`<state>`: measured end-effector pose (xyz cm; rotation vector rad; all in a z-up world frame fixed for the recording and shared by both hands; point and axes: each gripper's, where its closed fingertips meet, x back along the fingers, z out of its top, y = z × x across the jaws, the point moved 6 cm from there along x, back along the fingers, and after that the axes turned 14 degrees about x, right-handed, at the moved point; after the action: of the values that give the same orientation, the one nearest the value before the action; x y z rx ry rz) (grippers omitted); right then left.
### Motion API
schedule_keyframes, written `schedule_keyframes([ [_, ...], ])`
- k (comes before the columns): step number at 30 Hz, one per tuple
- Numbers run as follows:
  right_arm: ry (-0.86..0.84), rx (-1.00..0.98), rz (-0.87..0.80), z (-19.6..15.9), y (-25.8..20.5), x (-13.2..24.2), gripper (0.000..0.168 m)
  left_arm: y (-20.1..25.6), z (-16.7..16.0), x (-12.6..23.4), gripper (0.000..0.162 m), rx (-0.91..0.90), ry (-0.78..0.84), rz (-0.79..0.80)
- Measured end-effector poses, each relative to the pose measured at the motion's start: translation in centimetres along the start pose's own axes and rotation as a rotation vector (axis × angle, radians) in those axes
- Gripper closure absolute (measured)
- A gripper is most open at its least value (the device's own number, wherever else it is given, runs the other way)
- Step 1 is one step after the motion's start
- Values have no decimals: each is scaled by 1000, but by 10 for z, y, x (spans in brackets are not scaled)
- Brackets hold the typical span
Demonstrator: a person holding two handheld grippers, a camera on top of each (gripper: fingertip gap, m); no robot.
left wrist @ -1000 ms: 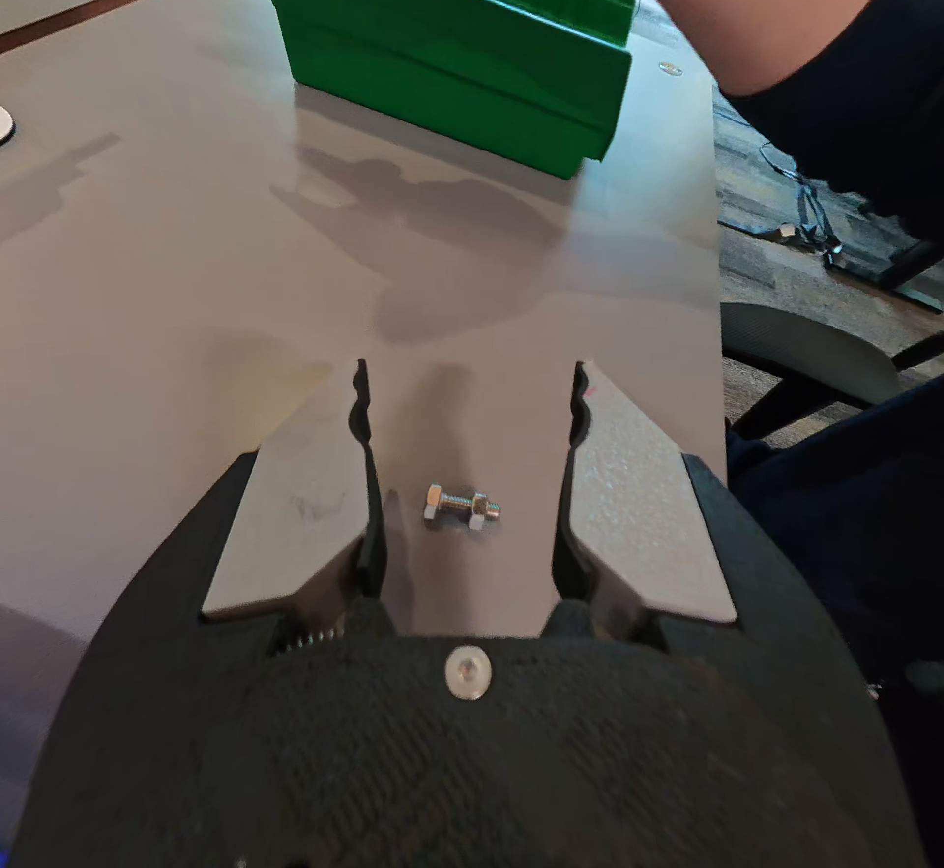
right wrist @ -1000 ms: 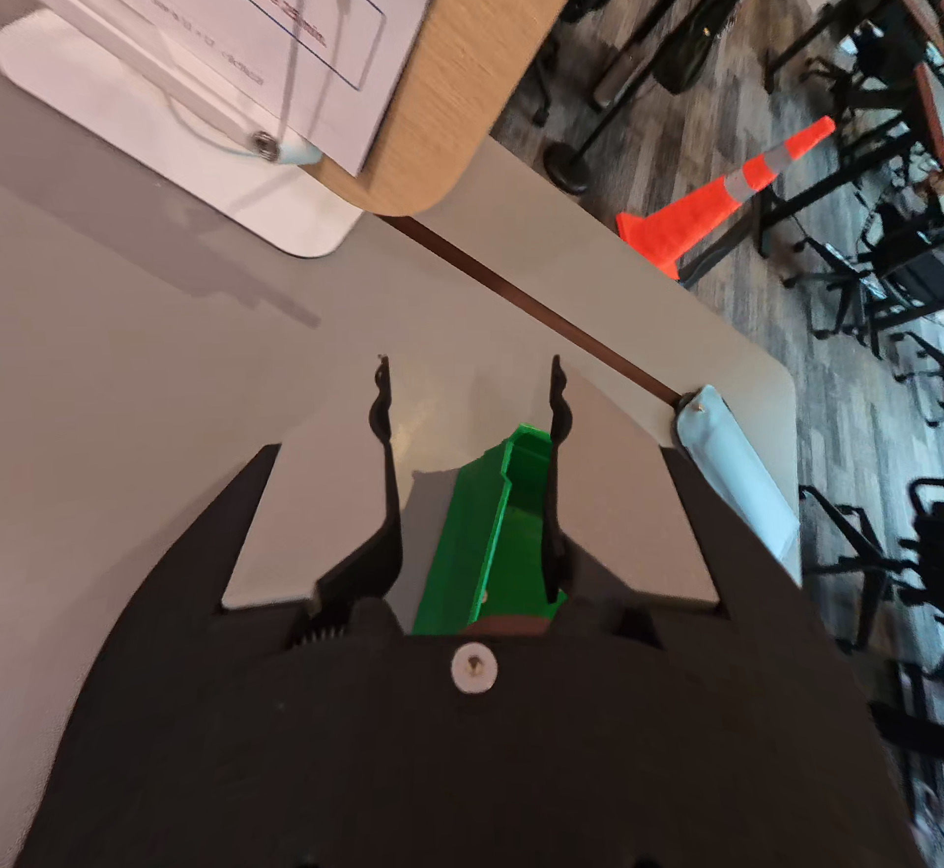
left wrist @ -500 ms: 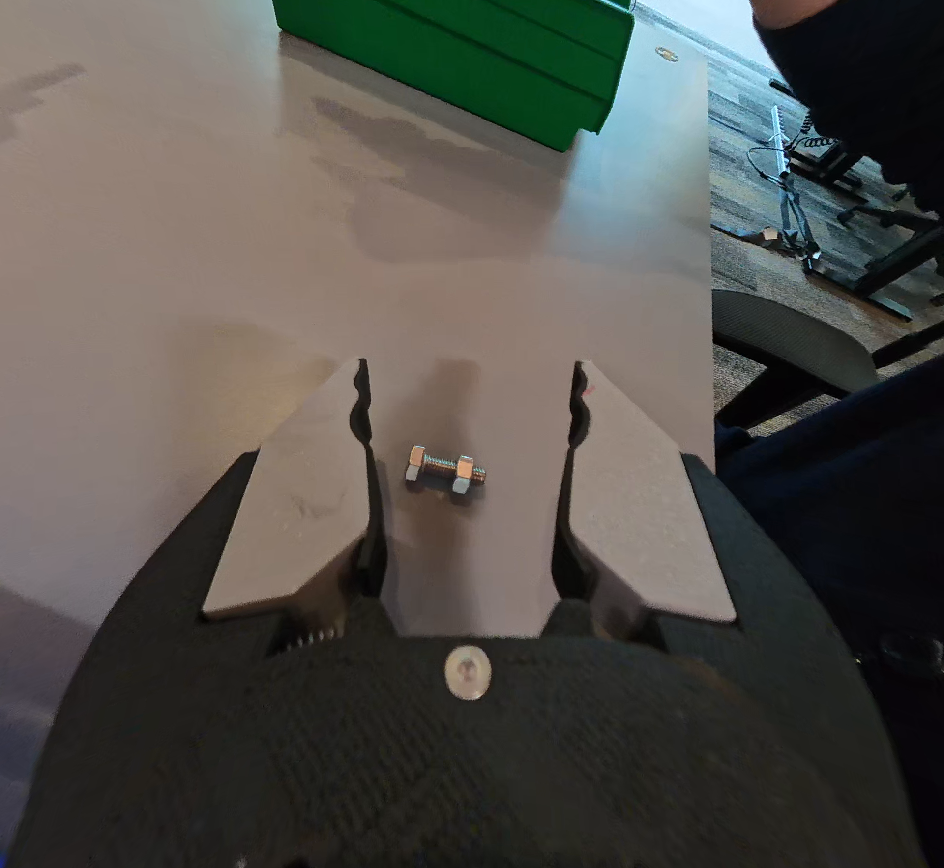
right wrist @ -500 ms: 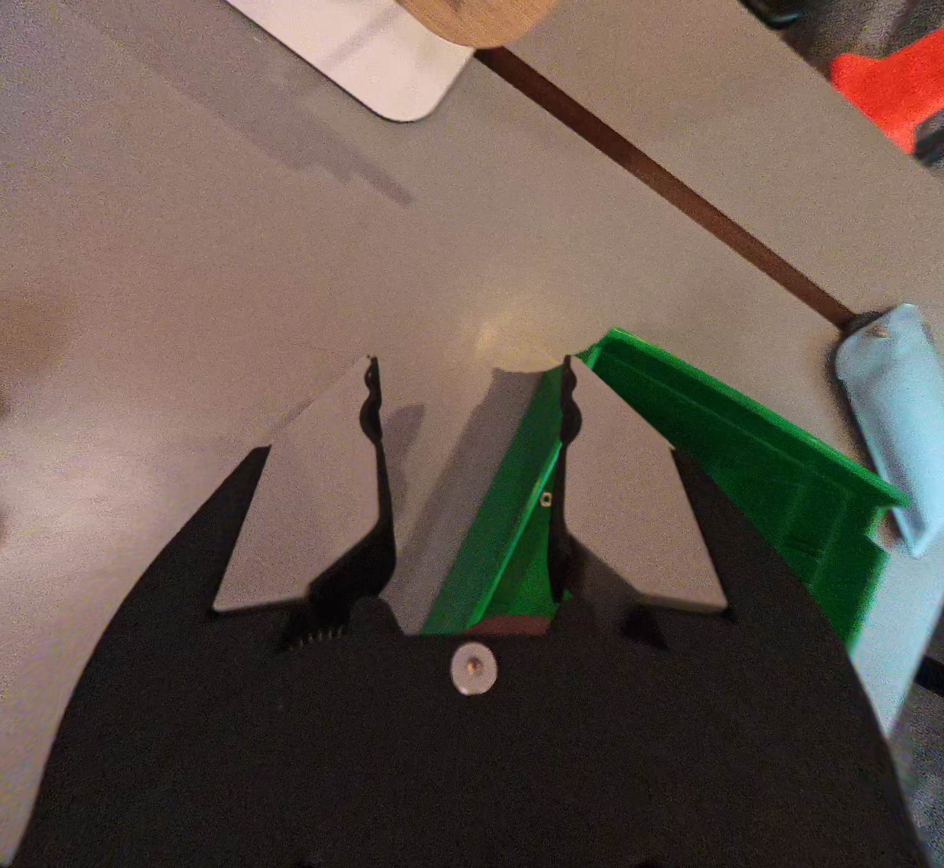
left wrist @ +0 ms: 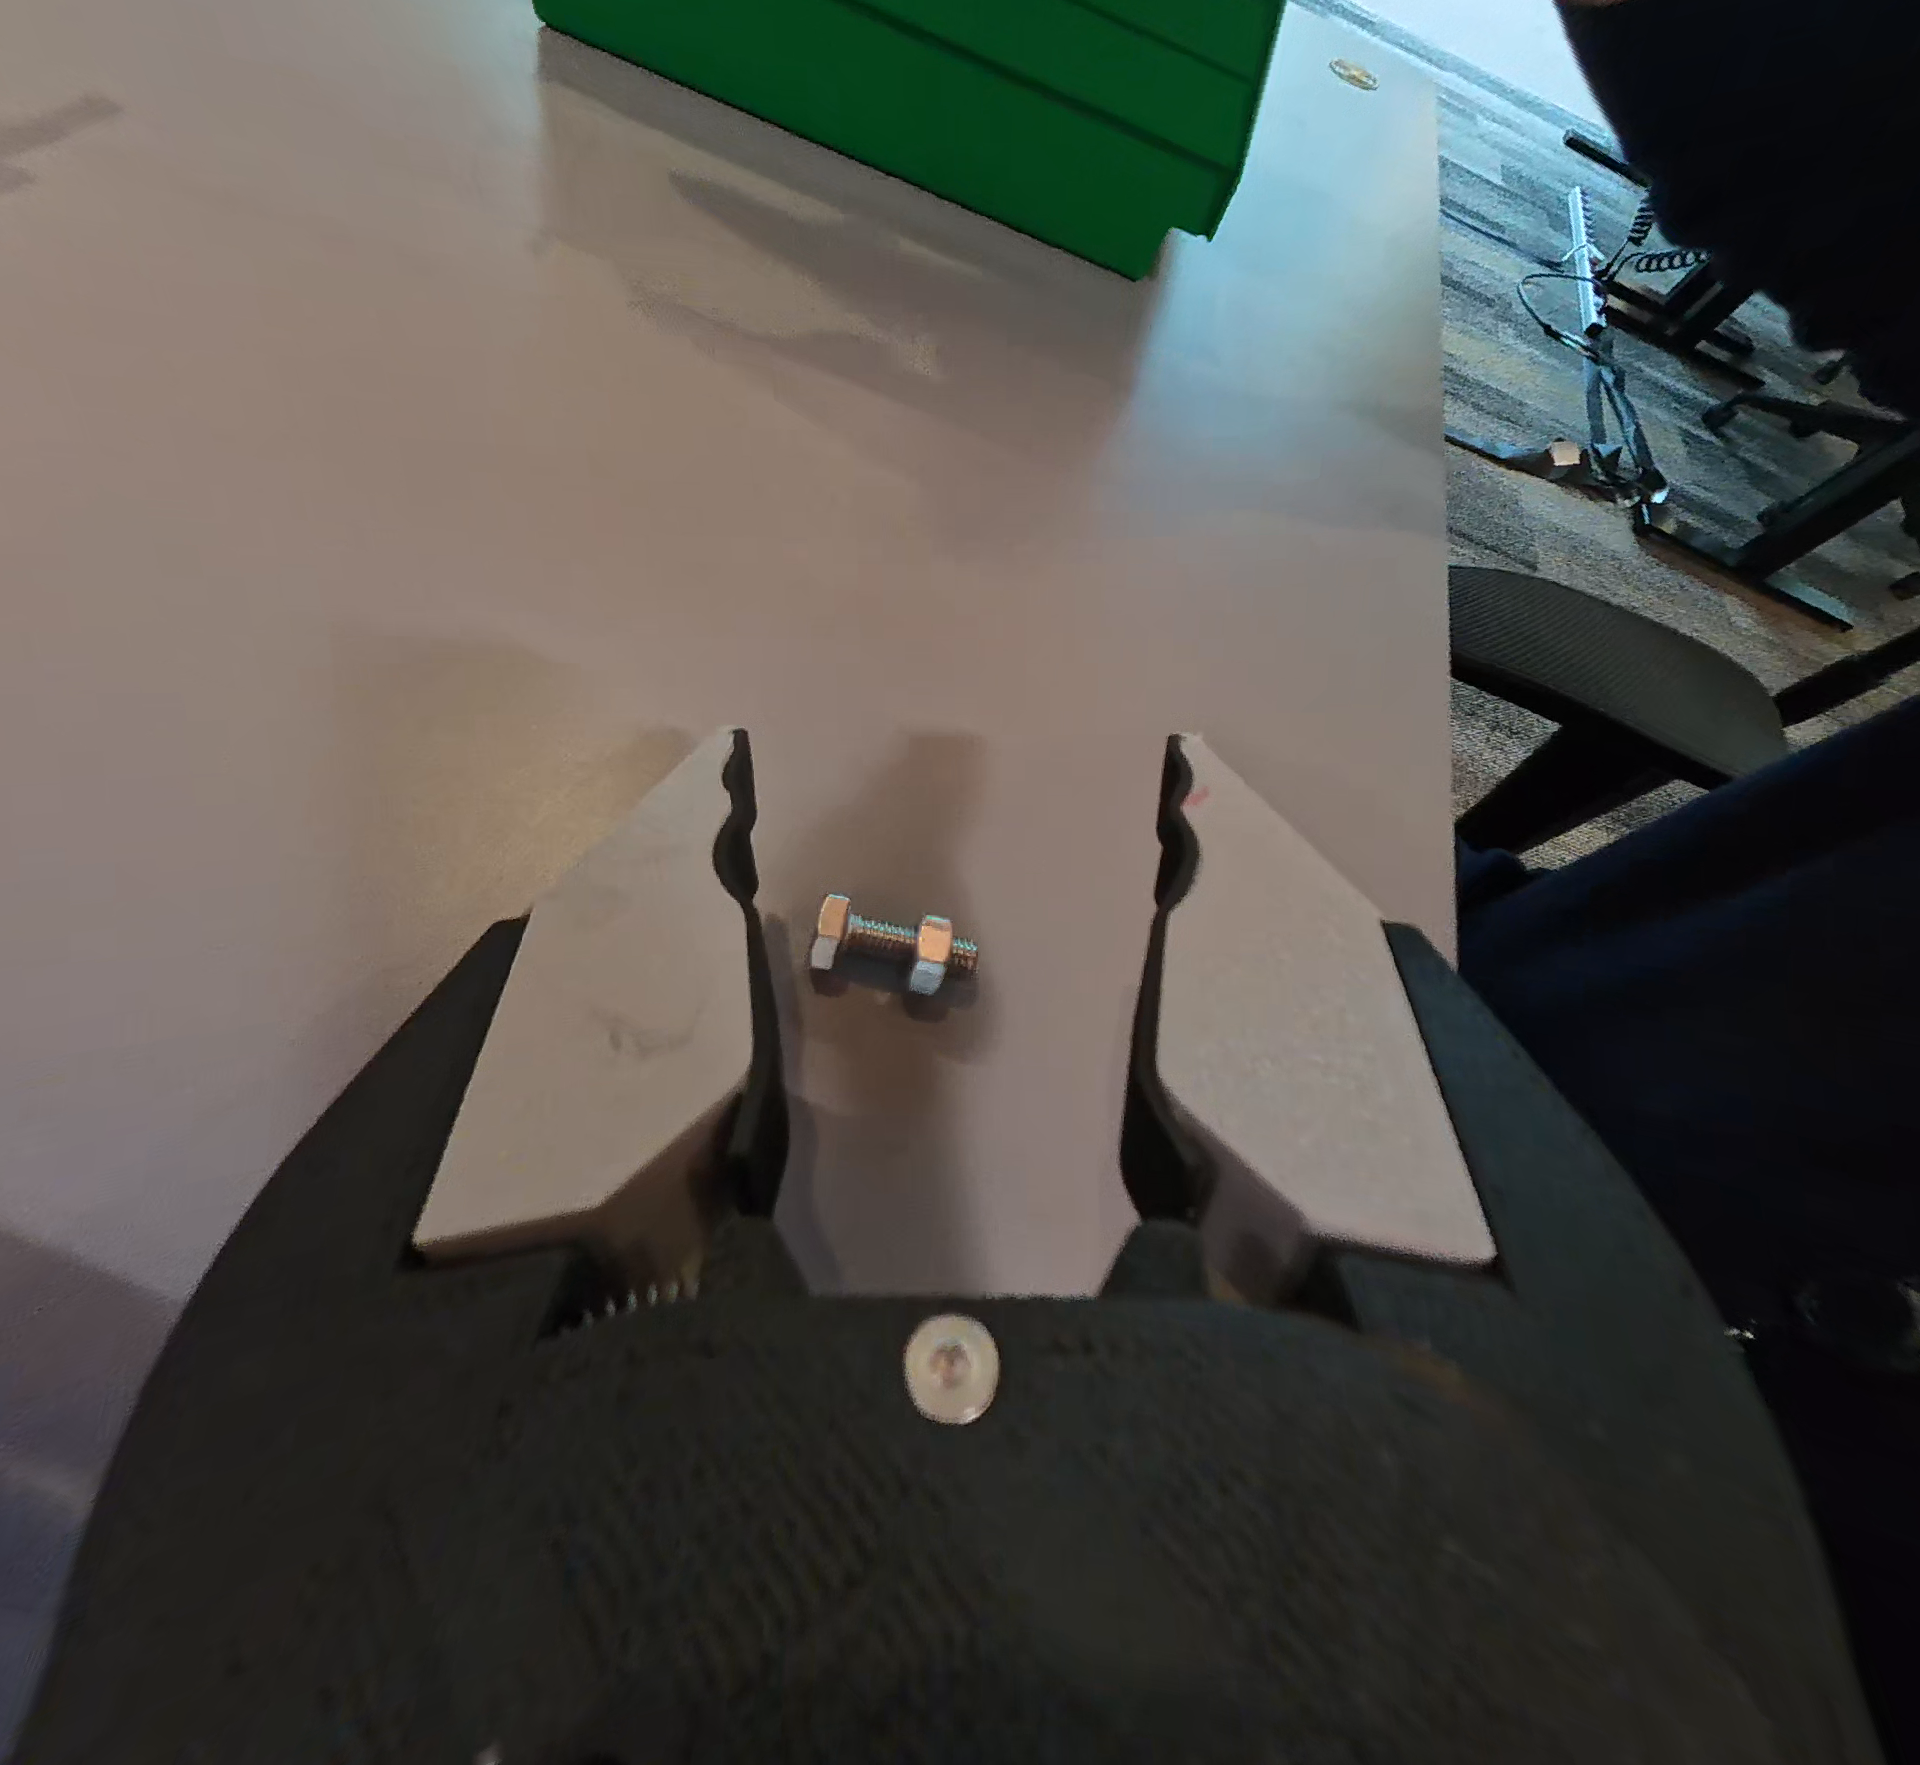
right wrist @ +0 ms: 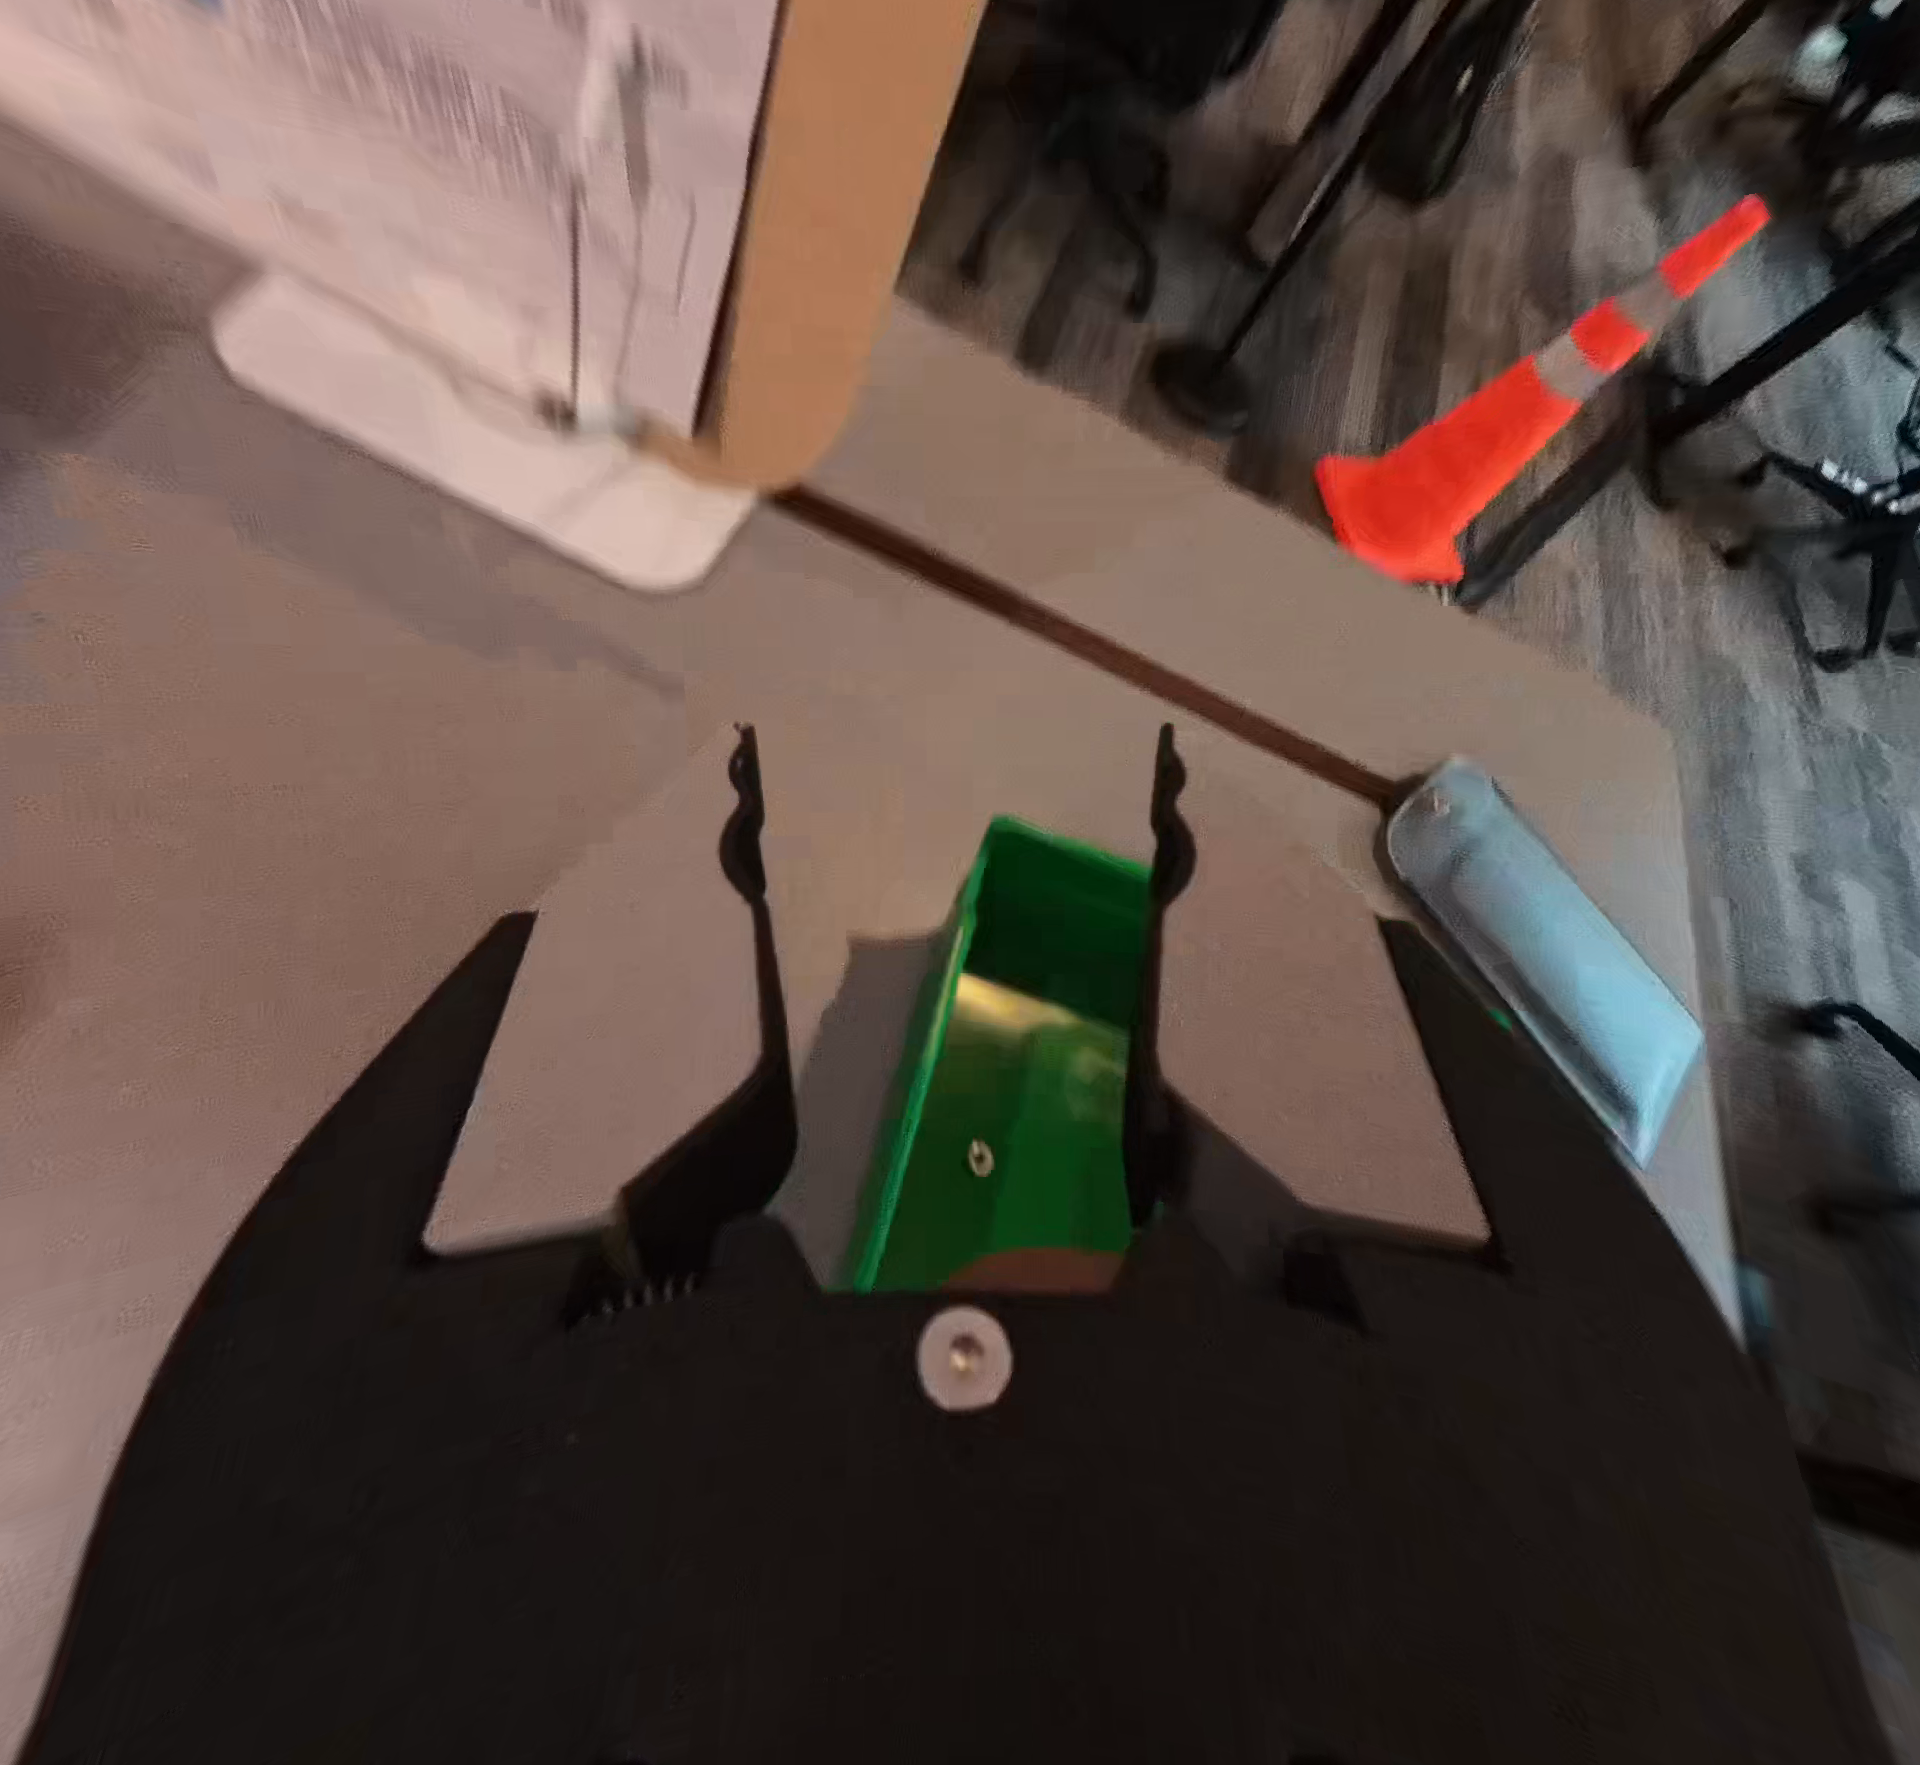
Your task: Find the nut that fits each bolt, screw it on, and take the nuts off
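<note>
A small silver bolt (left wrist: 883, 938) with a hex nut (left wrist: 931, 953) threaded on it lies on the grey table (left wrist: 416, 468), between the fingers of my left gripper (left wrist: 956, 749). That gripper is open and hovers over the bolt without touching it. My right gripper (right wrist: 954, 741) is open and empty above a green bin (right wrist: 1039, 1040). One small nut (right wrist: 979, 1157) lies on the bin's floor. The same green bin (left wrist: 935, 32) stands at the far end of the table in the left wrist view.
The table's right edge (left wrist: 1439, 572) borders a black chair (left wrist: 1600, 687) and floor cables. A person's arm and dark sleeve (left wrist: 1745, 53) are at the upper right. A white stand base (right wrist: 468, 437), a brown seam (right wrist: 1039, 635), a pale blue block (right wrist: 1538, 946) and an orange cone (right wrist: 1507, 427) lie beyond the bin. My right fingertips sit around 35 centimeters from my left ones.
My left gripper has drawn back slightly, so the bolt sits farther forward between the fingers. My right gripper has swung over the green bin and now looks into it; the view is motion-blurred.
</note>
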<state>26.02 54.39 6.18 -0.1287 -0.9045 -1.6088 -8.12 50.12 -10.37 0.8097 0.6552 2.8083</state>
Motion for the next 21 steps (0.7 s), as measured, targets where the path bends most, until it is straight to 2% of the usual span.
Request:
schedule_keyframes([
  [2, 234, -119, -7, 19, 13, 29, 99, 0, 1, 1, 85, 10, 8, -9],
  [4, 356, -175, 90, 30, 11, 54, 100, -1, 3, 3, 85, 15, 20, -9],
  [9, 529, -126, 474, 30, -60, 96, 97, 0, 8, 4, 85, 24, 71, -30],
  [13, 544, -25, 623, 9, -131, 93, 97, 7, 22, 9, 82, 60, 138, -83],
  [17, 749, -64, 546, 4, -150, 87, 102, 20, 55, 39, 81, 72, 289, -139],
  [19, 826, -97, 602, 3, -162, 82, 103, 21, 70, 54, 77, 50, 355, -117],
  [21, 825, -80, 696, -5, -182, 68, 99, 18, 79, 63, 74, 27, 381, -98],
])
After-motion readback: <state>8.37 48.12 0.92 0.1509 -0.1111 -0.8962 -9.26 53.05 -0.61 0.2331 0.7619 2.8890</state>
